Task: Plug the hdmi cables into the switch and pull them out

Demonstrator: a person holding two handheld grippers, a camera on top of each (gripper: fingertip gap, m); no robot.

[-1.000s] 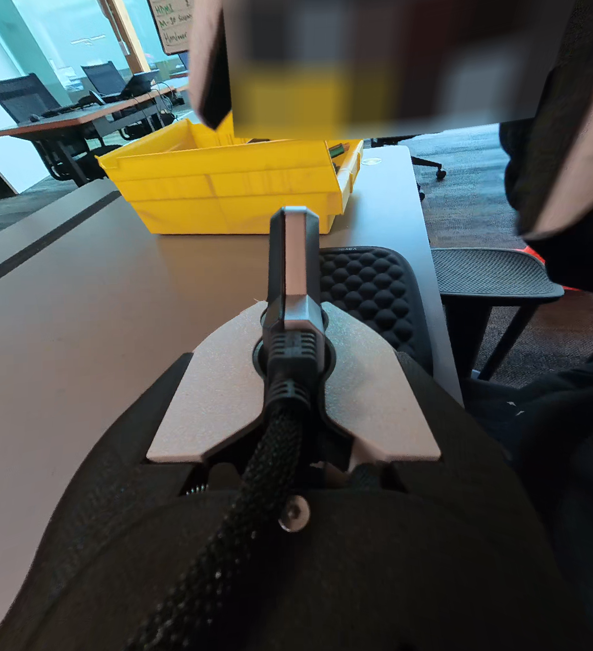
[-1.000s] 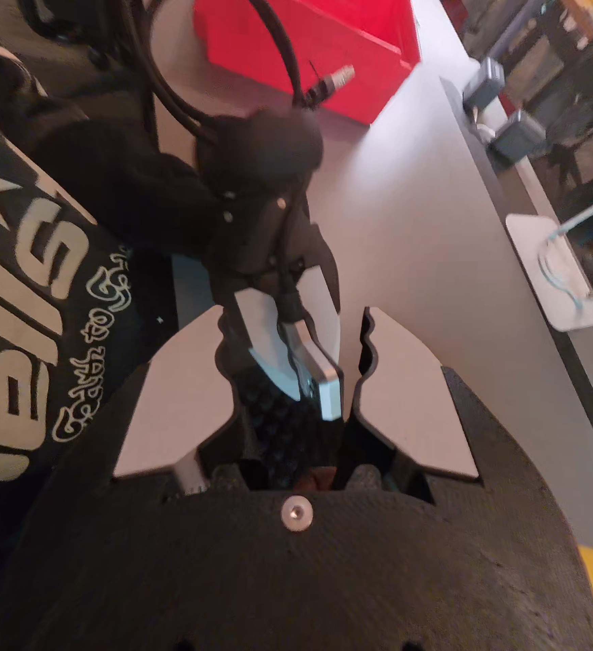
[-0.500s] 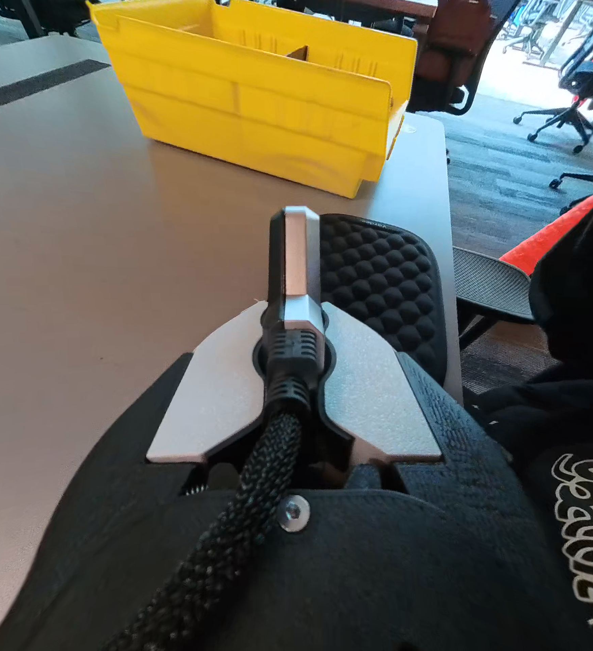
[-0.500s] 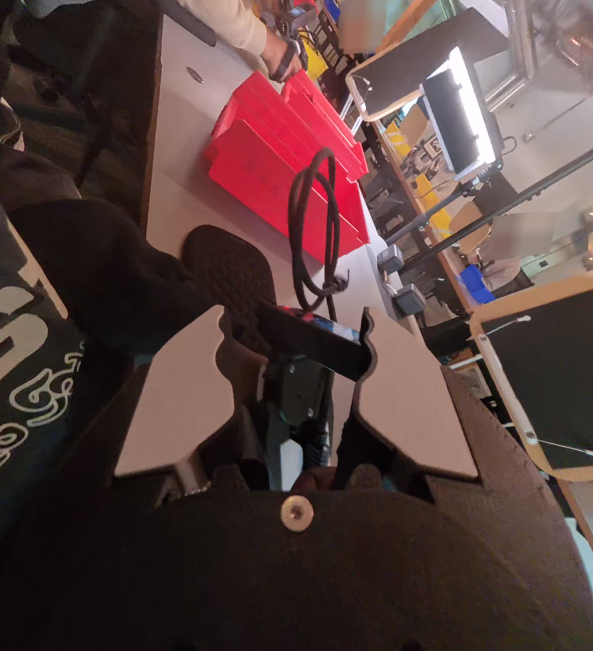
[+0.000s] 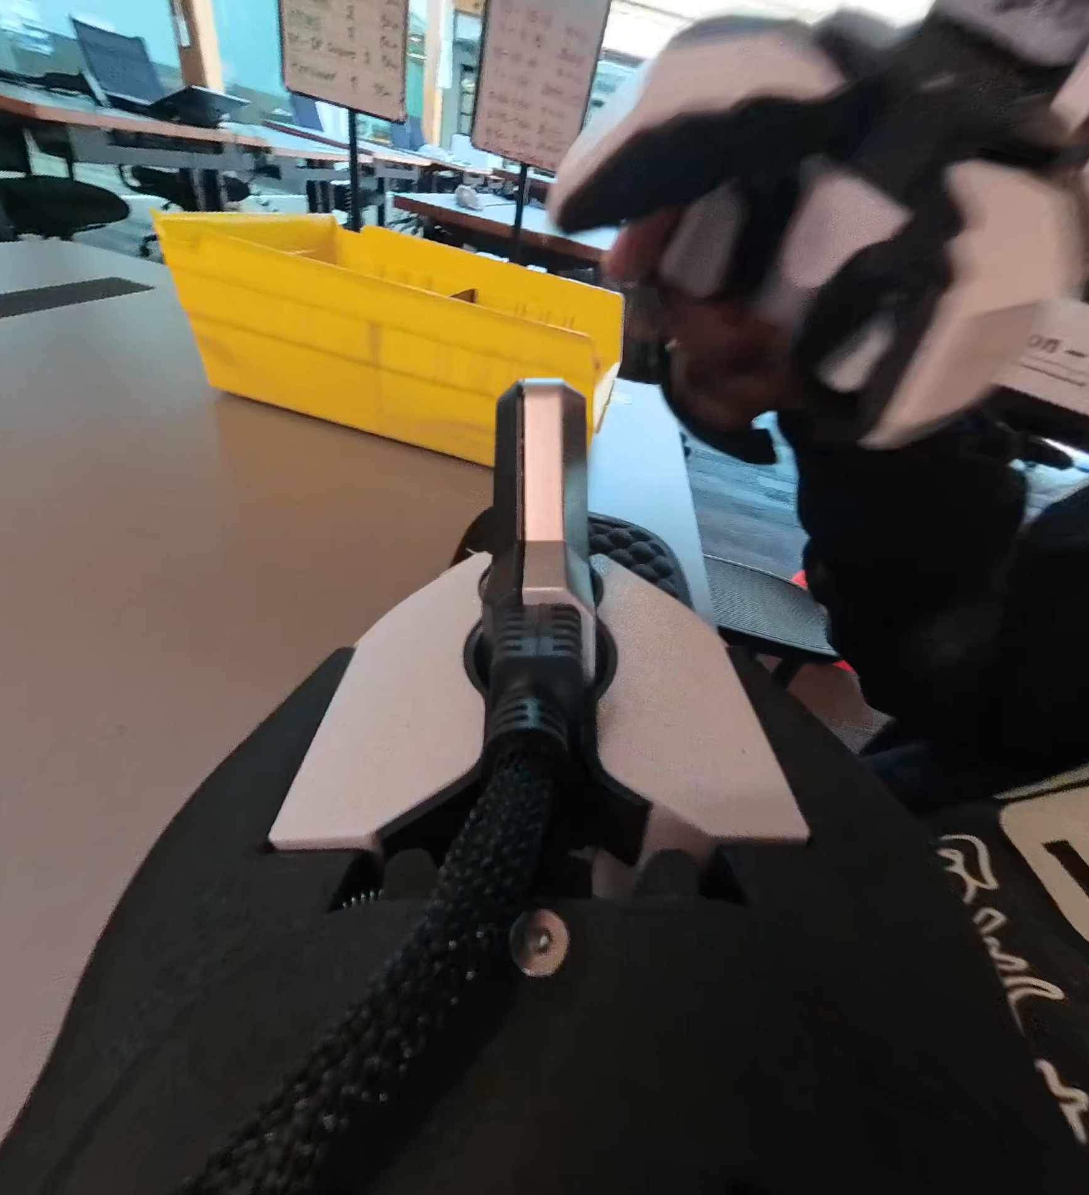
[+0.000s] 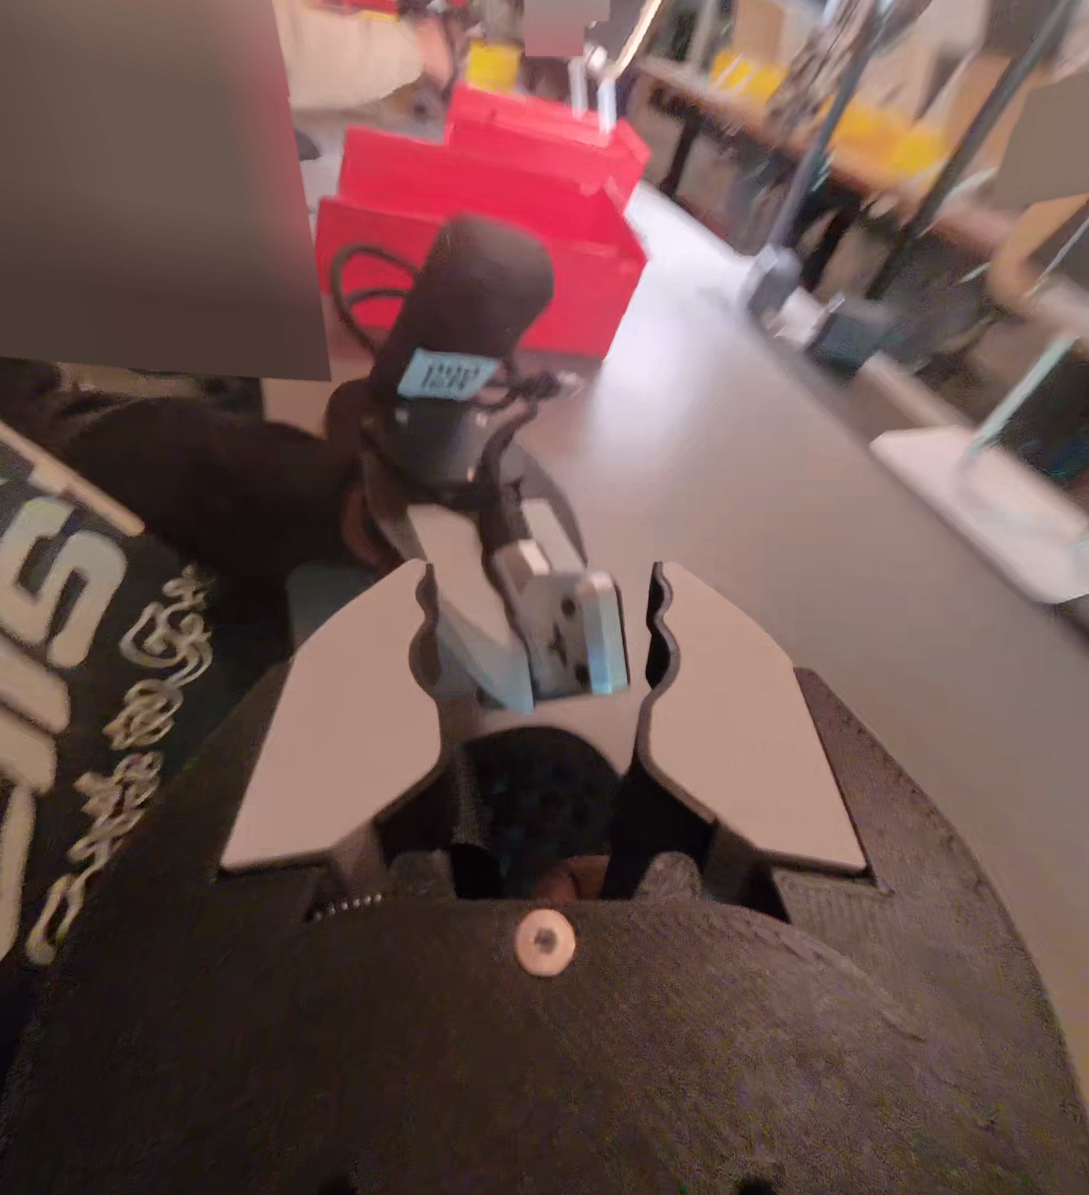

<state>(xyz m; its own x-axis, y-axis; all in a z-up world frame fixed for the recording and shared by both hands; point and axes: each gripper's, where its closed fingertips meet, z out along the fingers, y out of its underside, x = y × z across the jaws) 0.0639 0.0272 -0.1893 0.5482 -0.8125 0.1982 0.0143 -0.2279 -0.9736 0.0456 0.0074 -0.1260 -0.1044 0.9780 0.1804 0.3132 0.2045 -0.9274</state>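
The HDMI plug, silver-bodied with a black strain relief, stands pinched between the fingers of the left gripper, its braided black cable trailing back over the gripper body. It is held above the grey table, clear of the surface. Beyond it sits a yellow bin; a black textured pad lies just behind the plug at the table edge. The right gripper has its jaws spread and empty, the left gripper's tip and the plug showing in the gap. Red bins stand farther back on the table
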